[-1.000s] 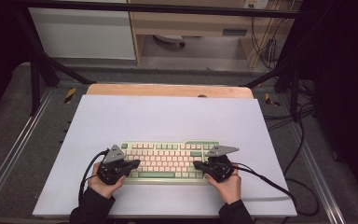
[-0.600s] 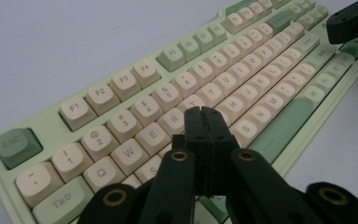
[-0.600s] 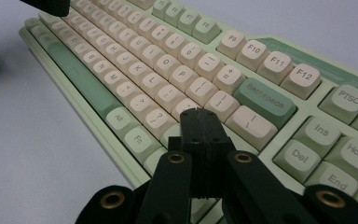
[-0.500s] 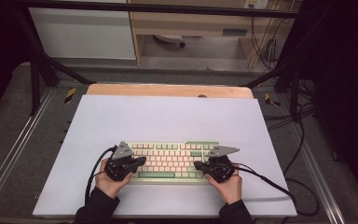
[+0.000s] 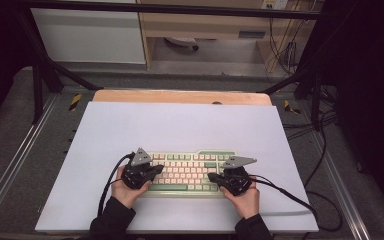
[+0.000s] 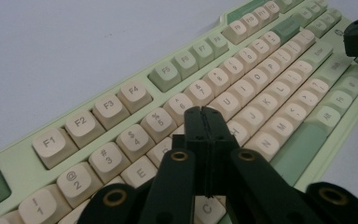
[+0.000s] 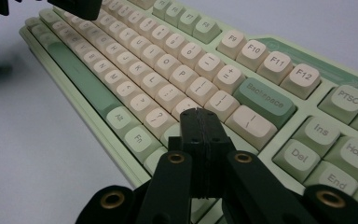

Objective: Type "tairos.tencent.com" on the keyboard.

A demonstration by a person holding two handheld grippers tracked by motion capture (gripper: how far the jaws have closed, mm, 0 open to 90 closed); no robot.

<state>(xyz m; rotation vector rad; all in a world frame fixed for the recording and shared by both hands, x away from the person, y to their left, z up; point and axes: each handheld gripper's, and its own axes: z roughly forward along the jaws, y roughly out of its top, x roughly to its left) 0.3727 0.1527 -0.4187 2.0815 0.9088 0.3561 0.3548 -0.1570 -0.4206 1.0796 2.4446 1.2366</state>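
One keyboard [image 5: 187, 171], two grippers over it.
We held the left gripper [image 6: 204, 122] and right gripper [image 7: 199, 122], jaws pressed together, above the pale-green, cream-keyed board at the white mat's [image 5: 180, 125] near edge.

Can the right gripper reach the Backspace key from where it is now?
Probably yes. The right gripper, jaws shut, hovers over the keyboard at its right end, and the Backspace key lies just ahead of its tips with nothing between. The left gripper is far off, over the other end.
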